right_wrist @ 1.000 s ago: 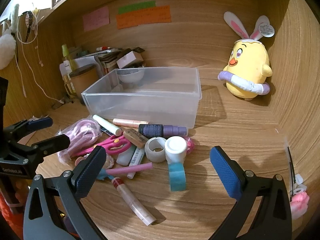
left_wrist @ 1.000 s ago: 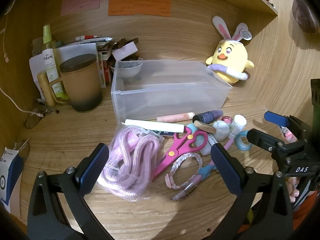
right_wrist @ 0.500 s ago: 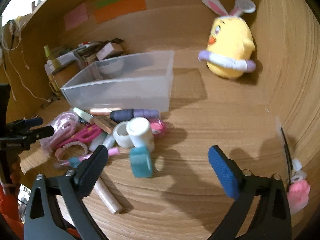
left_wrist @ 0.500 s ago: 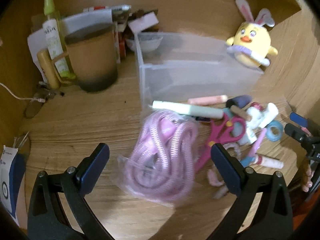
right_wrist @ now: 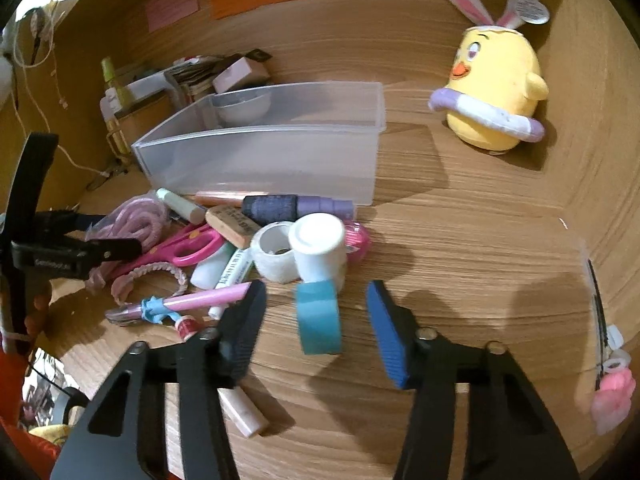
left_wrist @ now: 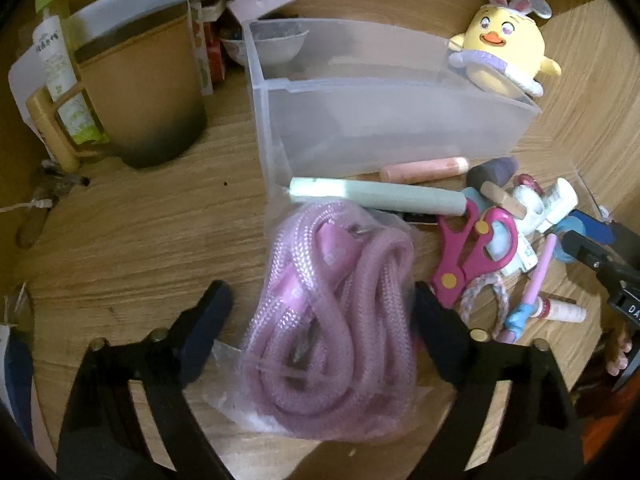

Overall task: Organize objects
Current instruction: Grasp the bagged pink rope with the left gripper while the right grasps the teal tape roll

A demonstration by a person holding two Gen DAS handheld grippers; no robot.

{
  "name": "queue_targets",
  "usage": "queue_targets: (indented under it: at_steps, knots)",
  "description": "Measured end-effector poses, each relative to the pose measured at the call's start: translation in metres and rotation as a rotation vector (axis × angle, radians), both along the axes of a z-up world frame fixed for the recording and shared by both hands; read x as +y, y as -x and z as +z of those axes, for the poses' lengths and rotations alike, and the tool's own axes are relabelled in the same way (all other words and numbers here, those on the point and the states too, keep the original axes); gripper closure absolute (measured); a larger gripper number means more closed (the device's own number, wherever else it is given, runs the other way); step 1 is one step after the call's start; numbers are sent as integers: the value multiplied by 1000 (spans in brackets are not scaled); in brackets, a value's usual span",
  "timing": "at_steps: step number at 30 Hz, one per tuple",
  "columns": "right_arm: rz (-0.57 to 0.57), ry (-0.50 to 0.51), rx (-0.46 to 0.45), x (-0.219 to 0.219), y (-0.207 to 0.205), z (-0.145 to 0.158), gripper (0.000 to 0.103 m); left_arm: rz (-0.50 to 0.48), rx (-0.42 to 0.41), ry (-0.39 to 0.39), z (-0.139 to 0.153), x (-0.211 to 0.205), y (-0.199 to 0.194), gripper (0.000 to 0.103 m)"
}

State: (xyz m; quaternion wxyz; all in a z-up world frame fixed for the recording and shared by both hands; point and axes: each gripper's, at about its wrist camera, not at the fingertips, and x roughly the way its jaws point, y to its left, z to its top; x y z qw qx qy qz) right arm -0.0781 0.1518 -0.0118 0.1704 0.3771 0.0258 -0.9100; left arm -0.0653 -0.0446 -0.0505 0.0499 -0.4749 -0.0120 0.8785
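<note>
Left wrist: my left gripper [left_wrist: 320, 320] straddles the bagged pink rope [left_wrist: 332, 312] on the desk, in front of the clear bin [left_wrist: 384, 120]. Its jaws have just been closing; the right pad touches the bag, the left stands clear.

Right wrist: my right gripper [right_wrist: 316, 316] brackets the teal tape roll [right_wrist: 318, 318], jaws just closing, gaps visible both sides, no pinch.

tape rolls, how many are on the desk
3, all in the pile in front of the clear bin: teal tape roll standing on edge between the right claw's fingers, white tape roll, pink tape roll behind the white-capped bottle. More may be hidden.
</note>
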Motion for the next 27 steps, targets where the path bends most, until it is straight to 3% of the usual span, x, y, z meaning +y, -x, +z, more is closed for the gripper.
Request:
queue_targets:
  at_steps: [6, 15, 22, 23, 24, 27]
  knots:
    - [-4, 5, -17, -1, 2, -5, 86, -43, 42, 74, 1, 15, -7, 36]
    - [-37, 6, 4, 8, -5, 2, 87, 27, 115, 100, 12, 14, -47, 50]
    - [-49, 48, 53, 17, -5, 19, 87, 85, 182, 45, 29, 1, -56, 66]
    - [-52, 52, 62, 17, -4, 23, 87, 90, 190, 38, 30, 1, -57, 69]
    - [-54, 55, 74, 17, -4, 26, 87, 89, 207, 31, 33, 1, -56, 85]
    - [-51, 64, 103, 17, -3, 35, 87, 81, 242, 23, 43, 4, -52, 99]
